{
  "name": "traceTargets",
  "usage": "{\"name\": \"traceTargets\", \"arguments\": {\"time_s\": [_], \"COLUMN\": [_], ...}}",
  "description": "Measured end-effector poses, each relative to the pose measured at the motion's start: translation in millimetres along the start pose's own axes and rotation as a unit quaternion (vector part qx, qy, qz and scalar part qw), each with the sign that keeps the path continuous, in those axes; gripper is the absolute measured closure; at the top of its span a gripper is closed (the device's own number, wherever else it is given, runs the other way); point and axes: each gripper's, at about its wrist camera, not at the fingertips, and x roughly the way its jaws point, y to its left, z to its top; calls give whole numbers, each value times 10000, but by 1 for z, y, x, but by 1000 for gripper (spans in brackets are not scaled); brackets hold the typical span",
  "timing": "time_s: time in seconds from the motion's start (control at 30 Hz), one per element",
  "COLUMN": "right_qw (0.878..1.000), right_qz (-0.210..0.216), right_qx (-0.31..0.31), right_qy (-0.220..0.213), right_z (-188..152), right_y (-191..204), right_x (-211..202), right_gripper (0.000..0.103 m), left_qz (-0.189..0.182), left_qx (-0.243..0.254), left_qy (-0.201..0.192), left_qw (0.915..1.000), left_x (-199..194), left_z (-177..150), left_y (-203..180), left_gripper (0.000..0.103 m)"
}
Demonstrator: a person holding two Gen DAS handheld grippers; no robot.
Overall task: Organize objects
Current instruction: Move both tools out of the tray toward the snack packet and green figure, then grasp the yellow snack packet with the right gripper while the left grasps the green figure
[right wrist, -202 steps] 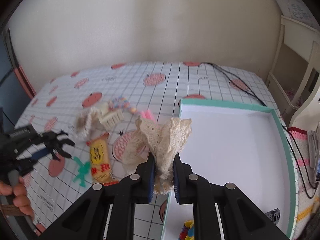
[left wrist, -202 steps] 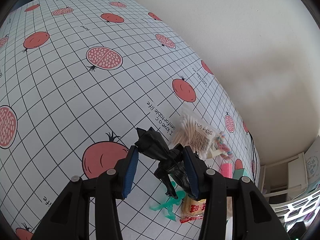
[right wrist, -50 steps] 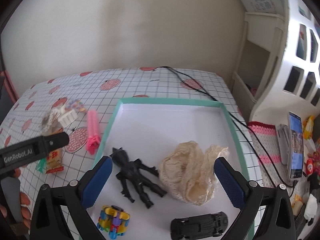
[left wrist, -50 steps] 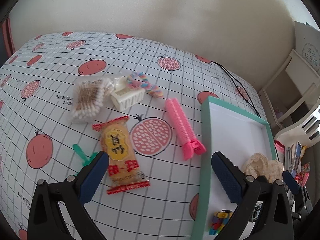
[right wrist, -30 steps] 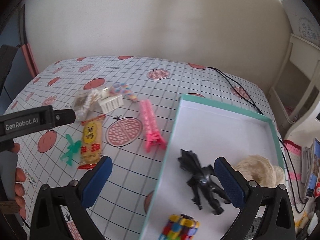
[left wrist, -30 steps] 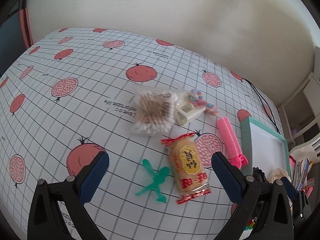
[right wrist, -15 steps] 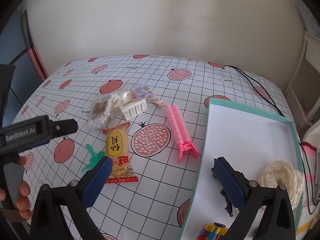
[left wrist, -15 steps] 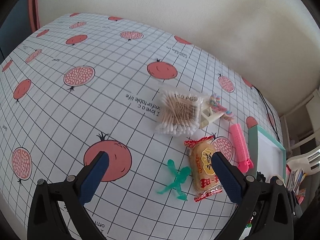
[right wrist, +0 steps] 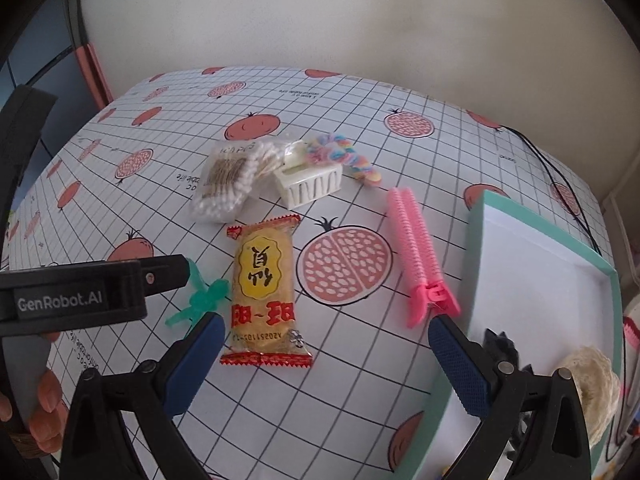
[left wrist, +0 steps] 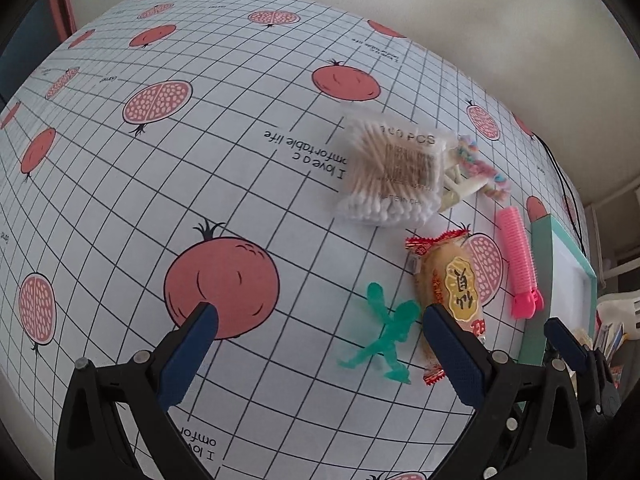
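Since half a second ago both grippers have swung further left over the bench, so the green toy and snack now sit close under the fingers and less of the box shows. The left gripper (left wrist: 318,326) has its blue ribbed fingers (left wrist: 188,354) spread wide apart and empty, the translucent green plastic figure (left wrist: 386,334) lying between them near the right one. The right gripper (right wrist: 324,342) is likewise spread wide and empty, straddling the glossy yellow snack packet (right wrist: 264,292) with crimped red ends.

Only the right wrist view shows the left gripper's black body from the side, a hand (right wrist: 44,408) on its handle, the white slatted plastic basket (right wrist: 310,184) clearly, and, inside the teal-rimmed white box (right wrist: 532,272), part of a black spiky figure (right wrist: 500,346) and a cream lace bundle (right wrist: 592,376). The left wrist view shows only the box's near corner.

Beyond the snack lie a crinkly clear bag of cotton swabs (left wrist: 394,174), a pastel twisted candy strip (right wrist: 348,156) and a ridged pink hair clip (right wrist: 418,254), all on the grid cloth (left wrist: 200,160) printed with pomegranates.
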Motion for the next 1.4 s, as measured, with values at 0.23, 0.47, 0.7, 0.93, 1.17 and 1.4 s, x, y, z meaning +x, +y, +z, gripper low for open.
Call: {"name": "traceTargets", "arguments": {"time_s": [0.23,0.47,0.7,0.93,1.17,1.4], "right_qw": [9999,9999,9999,9994,9991,9987], "right_qz": [-25,-11,129,271,346,320], "right_qx": [32,-29,-67,-128,-73,31], "right_qy": [111,129,58,178,252,388], "right_z": [7,9,9,6,1,-7], "right_y": [4,8,10,12,2,-13], "right_x": [20,28,26,28,25,22], "right_gripper": [0,1,20,50,60,61], "left_qz": [29,-85,-57,-73,19,216], "left_qx": [-93,-52,141,237,438,750], "left_qy": [83,69,57,128,83,143], "left_qw": [9999,9999,9999,9996,9990,9968], "left_x": [6,5,5,9,7,11], "left_z": [-2,-6,-11,-14,-20,-25], "left_y": [7,4,-6,-10,-21,-34], "left_gripper": [1,1,1,2,3,13]}}
